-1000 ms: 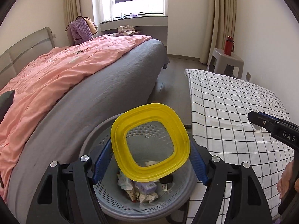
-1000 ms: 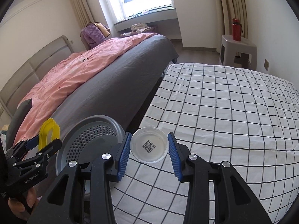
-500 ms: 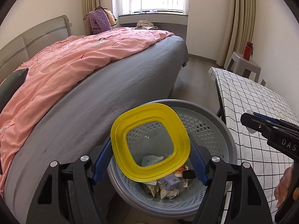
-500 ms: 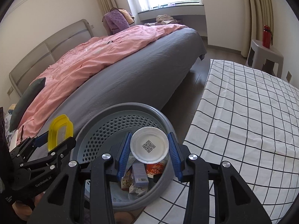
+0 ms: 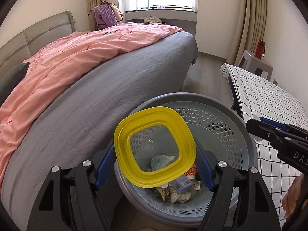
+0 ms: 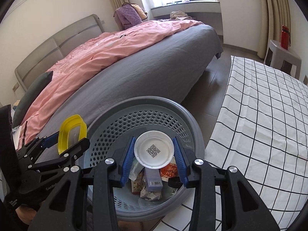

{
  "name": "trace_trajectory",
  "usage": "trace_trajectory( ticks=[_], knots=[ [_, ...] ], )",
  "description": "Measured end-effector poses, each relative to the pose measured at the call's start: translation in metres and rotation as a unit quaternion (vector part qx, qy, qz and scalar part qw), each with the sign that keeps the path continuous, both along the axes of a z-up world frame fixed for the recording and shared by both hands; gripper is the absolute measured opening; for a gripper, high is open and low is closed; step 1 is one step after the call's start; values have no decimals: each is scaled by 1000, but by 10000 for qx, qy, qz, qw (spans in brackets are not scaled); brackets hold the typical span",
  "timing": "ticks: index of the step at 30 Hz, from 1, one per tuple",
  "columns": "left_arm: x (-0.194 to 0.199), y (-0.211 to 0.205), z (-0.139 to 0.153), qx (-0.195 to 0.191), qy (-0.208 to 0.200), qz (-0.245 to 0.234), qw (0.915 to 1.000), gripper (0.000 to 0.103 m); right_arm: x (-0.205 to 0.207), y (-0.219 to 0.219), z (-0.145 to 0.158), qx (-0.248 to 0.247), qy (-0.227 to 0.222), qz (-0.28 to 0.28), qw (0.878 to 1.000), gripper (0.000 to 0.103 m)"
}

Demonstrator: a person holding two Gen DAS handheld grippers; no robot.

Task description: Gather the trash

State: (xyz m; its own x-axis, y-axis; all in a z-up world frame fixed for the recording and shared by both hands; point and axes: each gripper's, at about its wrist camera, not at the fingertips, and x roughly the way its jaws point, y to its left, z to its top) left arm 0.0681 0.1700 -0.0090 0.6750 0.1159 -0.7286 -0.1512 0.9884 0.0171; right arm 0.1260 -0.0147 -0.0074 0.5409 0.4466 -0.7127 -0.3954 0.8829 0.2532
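My left gripper (image 5: 155, 160) is shut on a yellow square lid (image 5: 134, 165) with a clear centre, held above the left rim of the grey perforated trash basket (image 5: 221, 113). My right gripper (image 6: 154, 152) is shut on a white round lid (image 6: 154, 151) with a QR code, held over the basket's (image 6: 154, 101) opening. Inside the basket lie crumpled papers (image 5: 179, 194), a purple carton (image 6: 153, 179) and red wrappers (image 6: 169, 171). The left gripper with the yellow lid also shows in the right wrist view (image 6: 71, 132). The right gripper shows at the right edge of the left wrist view (image 5: 273, 132).
A bed with grey sheet (image 5: 115, 88) and pink duvet (image 5: 67, 57) stands just left of the basket. A table with black-checked white cloth (image 6: 269, 115) stands right of it. A grey stool (image 5: 256, 61) with a red bottle (image 5: 259, 46) is at the far right wall.
Both grippers have moved left from the checked table to over the basket. The white lid now hangs above the basket's trash; the yellow lid sits over its left rim.
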Motion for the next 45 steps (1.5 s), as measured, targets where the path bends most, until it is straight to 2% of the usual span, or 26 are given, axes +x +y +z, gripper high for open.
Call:
trace_trajectory(
  ticks=[9,13,14,22,45],
  knots=[
    [2,0,1,-21,-48,39,10000,73,-3,6,-4,-32,-41,99,9999,40],
    [3,-1,2,-8,-78,106,9999,74,-5,2,1,95,-147,82,9998,65],
    [2,-1,2,-1,-78,127,9999,76,-6,0,2,110,-175,58,9998,66],
    [1,-2,4,36,-103,228,9997,82,-5,-7,2,71,-149,-26,9999,66],
    [0,0,4,95,-120,443,9989,85,-7,-8,-4,-68,-144,-104,9998,66]
  ],
)
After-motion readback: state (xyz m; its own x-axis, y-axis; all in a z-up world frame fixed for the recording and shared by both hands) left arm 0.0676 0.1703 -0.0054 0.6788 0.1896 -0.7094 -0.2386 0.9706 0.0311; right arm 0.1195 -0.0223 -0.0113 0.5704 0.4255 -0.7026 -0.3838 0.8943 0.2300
